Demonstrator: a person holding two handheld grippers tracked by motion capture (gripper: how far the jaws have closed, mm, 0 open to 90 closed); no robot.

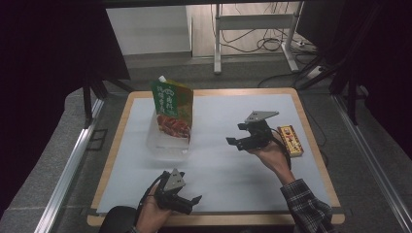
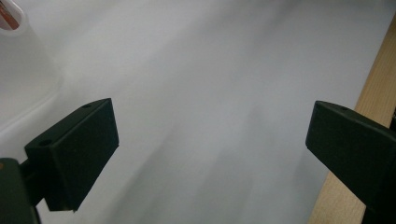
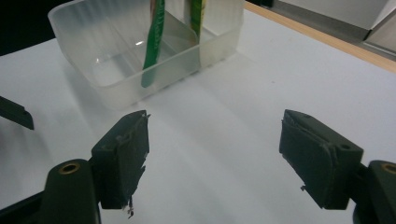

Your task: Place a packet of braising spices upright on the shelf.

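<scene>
A green and orange food pouch [image 1: 171,108] stands upright in a clear plastic tub [image 1: 165,145] on the white sheet; in the right gripper view the tub [image 3: 116,84] holds the pouch's green edges [image 3: 154,42]. A small yellow and red box [image 1: 290,140] lies flat at the right. My right gripper [image 1: 234,142] hovers just left of that box, jaws open and empty, pointing toward the tub. My left gripper [image 1: 194,203] rests near the front edge, open with nothing between its fingers [image 2: 79,154].
The wooden table edge [image 2: 369,107] runs close beside my left gripper's right jaw. White sheet [image 1: 218,160] spreads between the tub and both grippers. Behind the table stand a white frame's legs [image 1: 217,43] and loose floor cables [image 1: 272,43].
</scene>
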